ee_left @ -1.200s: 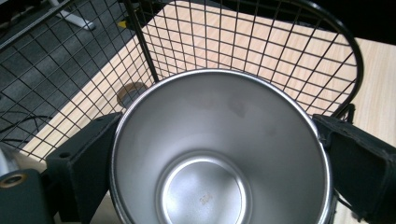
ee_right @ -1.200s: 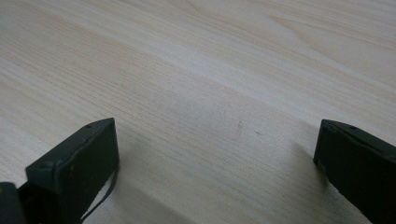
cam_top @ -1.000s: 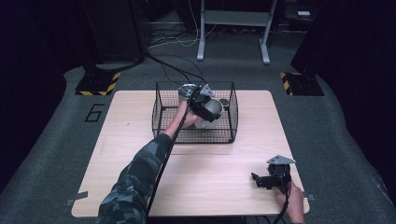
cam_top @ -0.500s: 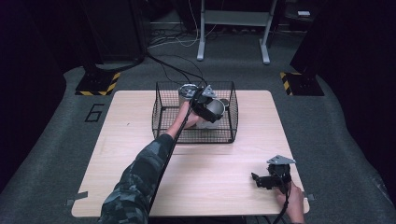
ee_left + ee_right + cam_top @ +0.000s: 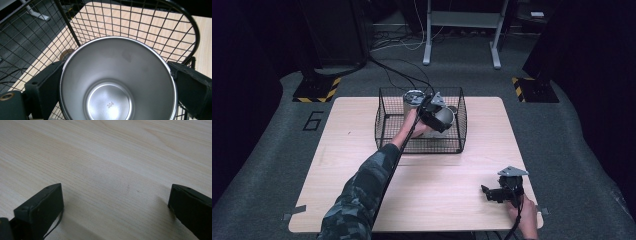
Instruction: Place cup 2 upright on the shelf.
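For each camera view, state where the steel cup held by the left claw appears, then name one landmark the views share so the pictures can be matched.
High view: the steel cup sits upper centre, inside the wire basket, gripped by the left claw.
Left gripper view: the cup takes up the centre and bottom, mouth toward the camera, a black jaw on each side.
Right gripper view: not in it; bare wooden table between open jaws.
Shared landmark: the light wooden tabletop.

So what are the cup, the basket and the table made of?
Cup: brushed stainless steel, going by the "304" stamped on its bottom. Basket: thin black wire mesh, probably coated metal. Table: pale wood grain, perhaps laminate.
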Demonstrator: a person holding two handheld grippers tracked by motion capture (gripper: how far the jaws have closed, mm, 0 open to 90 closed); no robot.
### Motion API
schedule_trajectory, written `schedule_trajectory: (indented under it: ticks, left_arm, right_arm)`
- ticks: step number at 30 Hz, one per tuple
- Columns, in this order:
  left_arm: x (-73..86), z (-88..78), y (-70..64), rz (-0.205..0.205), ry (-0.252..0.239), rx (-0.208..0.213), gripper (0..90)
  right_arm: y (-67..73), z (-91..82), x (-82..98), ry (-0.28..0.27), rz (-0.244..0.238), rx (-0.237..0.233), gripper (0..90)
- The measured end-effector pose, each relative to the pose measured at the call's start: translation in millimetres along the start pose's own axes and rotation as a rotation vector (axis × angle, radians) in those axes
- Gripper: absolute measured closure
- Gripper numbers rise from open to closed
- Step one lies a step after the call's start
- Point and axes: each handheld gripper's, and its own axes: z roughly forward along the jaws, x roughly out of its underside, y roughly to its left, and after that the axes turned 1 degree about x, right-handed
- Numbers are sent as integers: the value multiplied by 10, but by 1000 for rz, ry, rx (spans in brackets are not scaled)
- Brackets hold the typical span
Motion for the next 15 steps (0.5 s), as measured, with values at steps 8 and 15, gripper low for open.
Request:
schedule_trajectory:
  ticks: [8,15]
  left_arm:
    - [-6,55,-27,7,11,13,59]
    - [8,154,-30,9,40,28,59]
  right_arm:
    - [0,-2,-1,-2,2,-6,0]
    - [-1,1,1,-2,-2,2,0]
